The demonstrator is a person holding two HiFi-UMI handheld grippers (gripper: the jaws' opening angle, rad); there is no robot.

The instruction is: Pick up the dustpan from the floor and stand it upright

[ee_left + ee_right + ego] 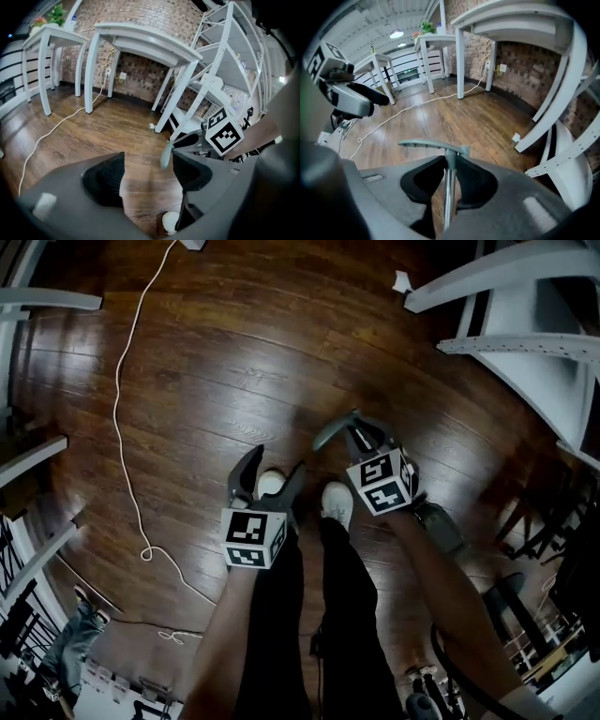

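- Dustpan handle [449,187] is clenched tight in my right gripper [449,160]; I should hold its pole plumb while lowering.
- My left gripper [146,173] is released and empty, ready to steady.

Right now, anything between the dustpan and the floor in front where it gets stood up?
Nothing visible. The right gripper is shut on the dustpan handle, and the floor ahead is bare wood. The cable lies off left, shoes underneath.

Left tongs [147,171] apart and empty, right tongs [450,168] tight on the dustpan handle [429,144], both nose-down.
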